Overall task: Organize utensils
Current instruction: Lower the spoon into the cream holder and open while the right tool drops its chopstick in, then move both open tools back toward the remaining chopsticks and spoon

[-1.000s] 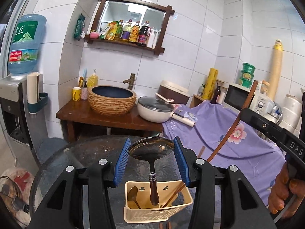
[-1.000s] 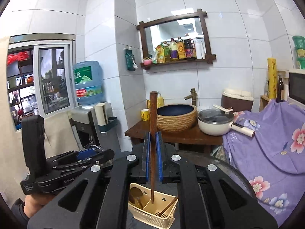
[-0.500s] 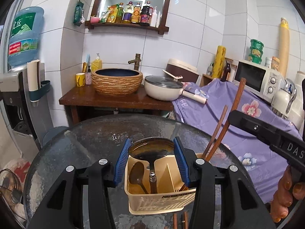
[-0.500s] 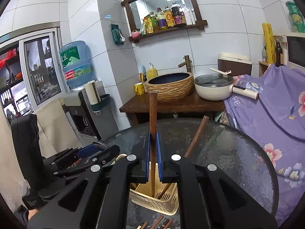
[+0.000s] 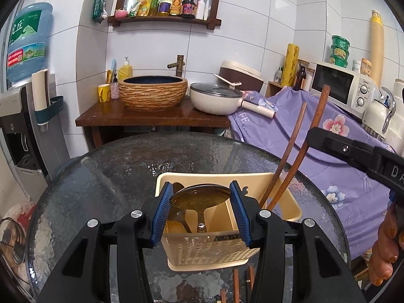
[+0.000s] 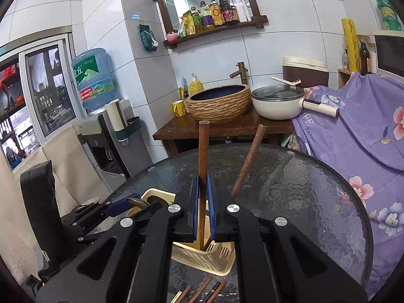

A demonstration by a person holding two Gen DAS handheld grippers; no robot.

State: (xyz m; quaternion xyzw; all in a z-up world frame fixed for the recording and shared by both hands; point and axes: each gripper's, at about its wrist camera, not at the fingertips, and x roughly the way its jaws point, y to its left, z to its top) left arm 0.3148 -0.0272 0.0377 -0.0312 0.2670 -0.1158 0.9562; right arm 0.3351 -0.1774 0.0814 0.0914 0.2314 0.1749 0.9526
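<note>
A cream plastic utensil holder [image 5: 214,250] stands on the round glass table [image 5: 113,176]; it also shows in the right wrist view [image 6: 209,260]. My left gripper [image 5: 200,199] is shut on the bowl of a metal ladle [image 5: 199,198], whose handle points down into the holder's left compartment beside a spoon [image 5: 181,221]. My right gripper [image 6: 202,207] is shut on a wooden chopstick [image 6: 203,149], whose tip is down in the holder's right compartment. A second chopstick [image 6: 248,161] leans in the same compartment.
Several loose chopsticks [image 6: 202,291] lie on the glass in front of the holder. A wooden side table [image 5: 151,116] with a basin and a pan stands behind. A purple floral cloth [image 5: 328,139] covers the right side. A water dispenser [image 5: 22,116] stands left.
Both grippers have come down toward the holder. The ladle handle and the held chopstick now reach deeper into it.
</note>
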